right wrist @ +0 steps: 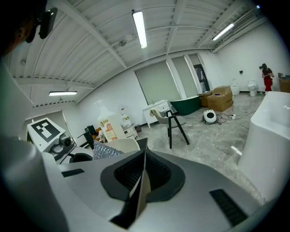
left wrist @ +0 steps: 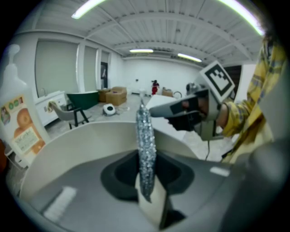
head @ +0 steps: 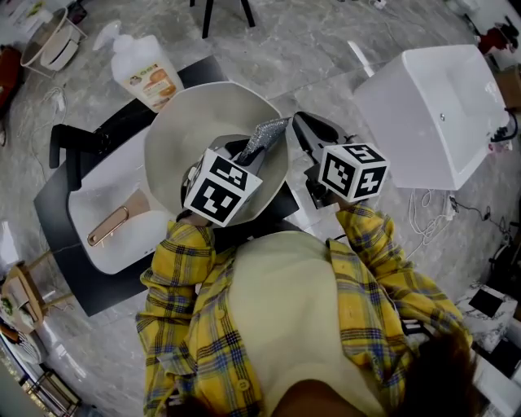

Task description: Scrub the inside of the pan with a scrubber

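Note:
A large cream pan [head: 191,134] lies tilted in a white sink basin [head: 98,244], its copper handle [head: 110,226] pointing to the lower left. My left gripper [head: 248,152] is shut on a silver glittery scrubber [head: 266,133], which hangs over the pan's right side. In the left gripper view the scrubber [left wrist: 146,140] stands upright between the jaws, above the pan's rim [left wrist: 81,133]. My right gripper [head: 299,122] hovers just right of the pan, shut and holding nothing [right wrist: 144,154]. From it I see the scrubber [right wrist: 106,149] and the pan [right wrist: 123,144] at the left.
A soap pump bottle [head: 146,69] stands on the black counter [head: 81,293] behind the pan. A big white tub [head: 431,114] sits to the right. Black chair legs [head: 224,12] stand on the marble floor beyond. Cables trail on the floor at the right.

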Action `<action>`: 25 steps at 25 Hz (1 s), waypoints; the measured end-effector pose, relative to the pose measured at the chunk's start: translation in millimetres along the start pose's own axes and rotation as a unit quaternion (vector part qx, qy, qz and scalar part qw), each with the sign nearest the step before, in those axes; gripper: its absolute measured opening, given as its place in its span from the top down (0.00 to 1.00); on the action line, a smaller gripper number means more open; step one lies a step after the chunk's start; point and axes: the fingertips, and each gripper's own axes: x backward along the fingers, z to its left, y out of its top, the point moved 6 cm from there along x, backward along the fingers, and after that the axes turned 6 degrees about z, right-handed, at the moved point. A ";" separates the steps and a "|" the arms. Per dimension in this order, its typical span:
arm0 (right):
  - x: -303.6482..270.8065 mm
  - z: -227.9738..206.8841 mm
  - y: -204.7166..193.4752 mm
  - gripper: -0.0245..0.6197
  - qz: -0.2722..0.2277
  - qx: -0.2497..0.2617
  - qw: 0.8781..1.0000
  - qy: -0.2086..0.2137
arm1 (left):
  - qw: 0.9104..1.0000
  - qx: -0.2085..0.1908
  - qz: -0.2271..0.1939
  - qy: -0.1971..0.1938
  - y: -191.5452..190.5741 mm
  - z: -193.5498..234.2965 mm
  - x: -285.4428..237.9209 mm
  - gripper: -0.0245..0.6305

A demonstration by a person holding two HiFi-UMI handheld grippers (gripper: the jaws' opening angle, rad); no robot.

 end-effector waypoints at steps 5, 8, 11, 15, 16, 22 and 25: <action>0.7 2.5 0.9 0.94 -0.001 0.000 1.000 0.000 | 0.999 -0.015 0.027 -0.031 -3.1 -8.5 6.0 0.83; 0.7 3.9 1.7 0.94 -0.002 -0.001 1.000 0.002 | 0.998 -0.034 0.041 -0.043 -4.3 -14.1 7.6 0.83; 0.0 6.5 1.3 0.94 -0.002 0.002 1.000 0.004 | 0.995 -0.050 0.058 -0.059 -6.7 -19.9 11.4 0.83; -0.9 10.1 0.0 0.94 0.001 0.004 1.000 0.006 | 0.990 -0.078 0.082 -0.082 -11.1 -28.1 18.0 0.83; -1.1 11.0 -0.3 0.94 0.002 0.005 1.000 0.007 | 0.989 -0.085 0.086 -0.086 -11.9 -29.9 19.3 0.83; -2.9 14.7 -1.0 0.94 0.012 0.016 1.000 0.007 | 0.981 -0.120 0.110 -0.104 -16.2 -38.1 26.1 0.83; -3.5 15.9 -2.5 0.94 0.016 0.018 1.000 0.009 | 0.977 -0.135 0.121 -0.111 -19.6 -41.1 29.8 0.83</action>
